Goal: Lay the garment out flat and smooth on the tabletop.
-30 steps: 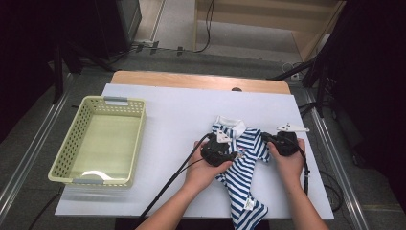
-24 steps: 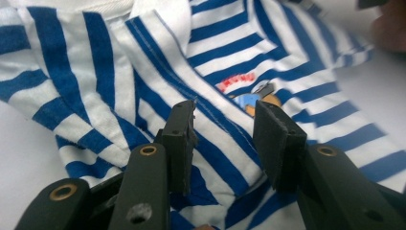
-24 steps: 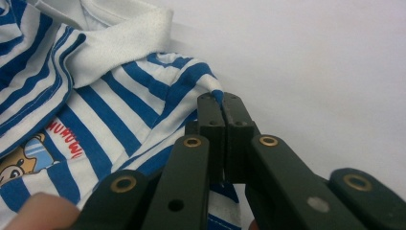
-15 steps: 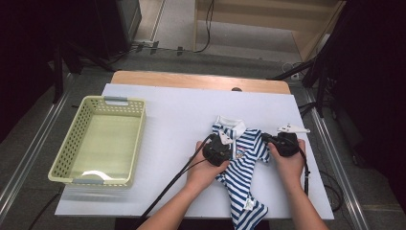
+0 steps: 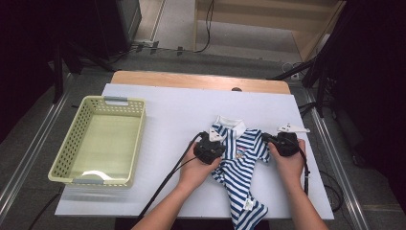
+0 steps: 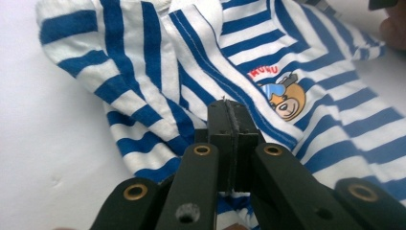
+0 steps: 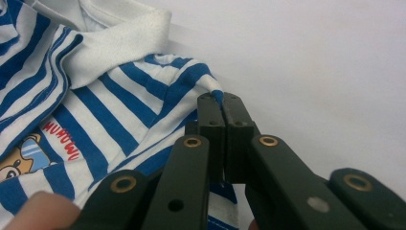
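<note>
Near edge of the white desk (image 5: 158, 105): one striped shirt (image 5: 239, 163) lies right of centre, its hem hanging over the near edge. Two grippers are on it. The left gripper (image 6: 229, 115) has just closed its jaws, now pinching fabric beside the bear print; the right gripper (image 7: 223, 108) is clamped tight on the shirt's far-right shoulder fold. To the left, one yellow basket (image 5: 76, 143). Beyond, a wooden strip, grey floor with cables, dark room.

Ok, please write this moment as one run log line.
left hand-held gripper: just closed on striped shirt | right hand-held gripper: shut on shirt edge | basket: left, apart
</note>
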A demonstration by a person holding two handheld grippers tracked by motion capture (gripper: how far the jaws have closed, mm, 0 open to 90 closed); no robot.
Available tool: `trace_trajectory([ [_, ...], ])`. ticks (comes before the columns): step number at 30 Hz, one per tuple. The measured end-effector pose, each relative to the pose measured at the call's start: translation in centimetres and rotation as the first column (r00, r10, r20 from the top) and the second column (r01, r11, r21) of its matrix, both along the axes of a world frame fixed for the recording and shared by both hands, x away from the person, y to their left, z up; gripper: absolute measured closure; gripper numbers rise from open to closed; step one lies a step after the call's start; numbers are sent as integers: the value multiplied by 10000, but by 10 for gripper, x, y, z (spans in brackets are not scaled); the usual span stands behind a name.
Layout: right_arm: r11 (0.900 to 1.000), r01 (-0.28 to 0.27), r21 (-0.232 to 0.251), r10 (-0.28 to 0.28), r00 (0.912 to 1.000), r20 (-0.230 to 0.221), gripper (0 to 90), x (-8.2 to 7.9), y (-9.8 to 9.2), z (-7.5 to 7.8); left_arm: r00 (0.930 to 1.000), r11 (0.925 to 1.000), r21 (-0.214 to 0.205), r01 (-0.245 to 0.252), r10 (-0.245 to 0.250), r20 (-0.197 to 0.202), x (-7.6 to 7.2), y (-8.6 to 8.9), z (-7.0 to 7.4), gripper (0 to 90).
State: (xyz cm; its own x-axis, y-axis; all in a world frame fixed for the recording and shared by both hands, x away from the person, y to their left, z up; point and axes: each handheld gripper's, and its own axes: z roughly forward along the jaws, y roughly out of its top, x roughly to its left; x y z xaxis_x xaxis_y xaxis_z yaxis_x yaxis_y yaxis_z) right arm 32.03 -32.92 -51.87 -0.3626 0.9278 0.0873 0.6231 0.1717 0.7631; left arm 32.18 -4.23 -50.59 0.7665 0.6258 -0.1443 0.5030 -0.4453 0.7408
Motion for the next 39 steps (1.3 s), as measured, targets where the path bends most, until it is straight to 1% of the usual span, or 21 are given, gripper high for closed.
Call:
trace_trajectory([
  [1,10000,8,16,-8,10000,2,868,0,1,0,10000,10000,-17,-44,44,59,0,-2,0,792],
  [2,10000,-13,19,13,10000,27,868,0,1,0,10000,10000,-1,-20,20,-16,1,-5,-1,739],
  [4,10000,-14,17,14,10000,16,868,0,1,0,9997,9998,171,119,-116,-192,2,-12,-3,660],
  [5,10000,-22,-9,22,10000,5,868,-1,1,0,9999,9996,276,95,-91,-137,1,-15,-4,628],
  [6,10000,-52,-23,52,10000,1,868,-1,1,1,10000,9991,410,88,-88,-2,0,-17,-4,616],
  [9,9999,-86,-74,86,10000,-2,868,-1,1,1,9997,9974,689,205,-214,128,-1,-23,-4,621],
  [11,9999,-98,-81,98,10000,-13,868,-1,1,0,9985,9943,990,387,-424,350,-3,-28,-7,652],
  [12,9999,-111,-73,111,9999,-10,868,-1,1,0,9977,9927,1161,335,-400,543,-5,-30,-7,658],
  [13,10000,-88,-30,88,10000,-22,868,-1,1,0,9982,9927,1174,267,-327,497,-5,-31,-7,678],
  [14,9999,-100,-34,100,9999,-9,868,-1,1,-1,9992,9942,1069,155,-193,347,-4,-30,-6,716],
  [17,9999,-110,-42,110,9999,5,868,-2,1,-1,9999,9955,946,97,-107,103,0,-26,-6,854],
  [19,9999,-103,-49,103,9999,8,868,-2,1,-1,9998,9953,961,151,-163,117,1,-25,-6,895],
  [21,10000,-95,-29,95,10000,13,868,-2,0,0,9998,9959,883,186,-195,99,1,-24,-6,900],
  [24,10000,-59,-16,59,10000,7,868,-2,-1,0,9999,9995,289,119,-116,-106,2,-17,-6,900],
  [26,10000,-60,-15,60,10000,23,868,-2,-3,1,9999,9998,132,122,-122,15,1,-10,-5,900],
  [30,10000,-81,45,80,10000,39,868,-2,-3,3,10000,9992,-388,-52,54,50,-1,7,2,900],
  [34,9994,-354,1,354,9993,92,868,-1,1,5,9998,9965,-824,-119,131,130,-2,23,10,900],
  [36,9988,-488,-45,488,9988,103,868,0,5,7,9998,9963,-850,-136,149,151,-3,29,12,900],
  [37,9990,-437,-126,439,9989,131,869,0,7,7,9995,9964,-822,-222,239,189,-3,32,13,900],
  [38,9992,-233,-331,237,9996,139,869,0,8,8,9995,9952,-937,-281,292,110,-2,35,13,900],
  [39,9996,-155,-255,158,9998,133,869,1,6,8,9995,9952,-935,-304,307,25,-1,40,13,900],
])
